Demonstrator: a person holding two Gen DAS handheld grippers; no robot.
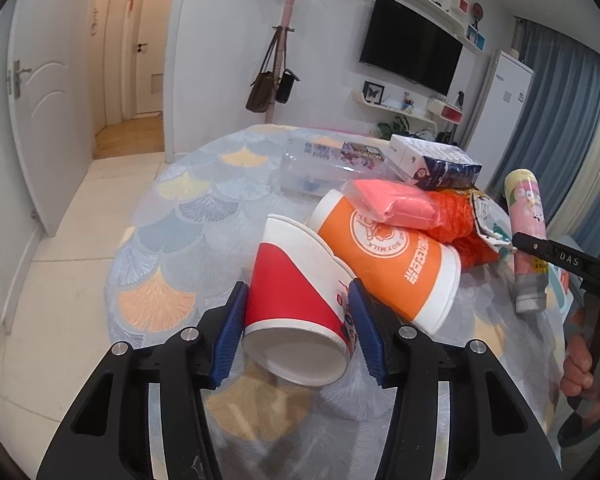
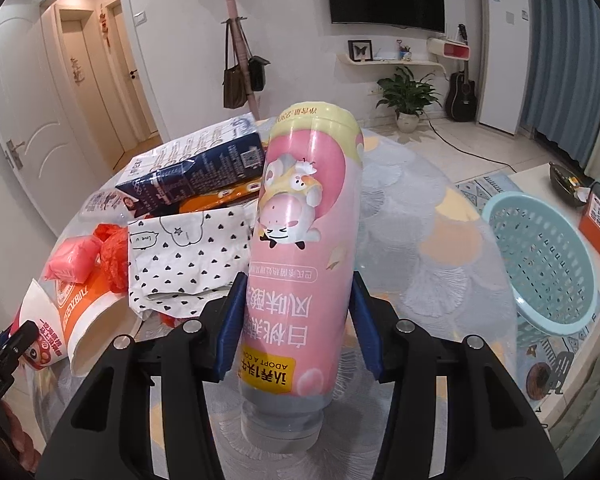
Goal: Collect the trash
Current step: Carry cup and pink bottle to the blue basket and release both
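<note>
Round table [image 1: 172, 216], fan-pattern cloth. Left gripper [image 1: 296, 320] clamps red cup [image 1: 296, 300]; right gripper [image 2: 296, 320] clamps pink bottle [image 2: 304, 240]. Basket [image 2: 540, 264] at 3 o'clock. Risk: cup may crush; inverted bottle may slip.

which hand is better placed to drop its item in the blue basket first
Right, probably. The right gripper holds the pink bottle, and the blue basket lies just to its right. The left gripper, gripping the red cup, shows no basket in its view.
</note>
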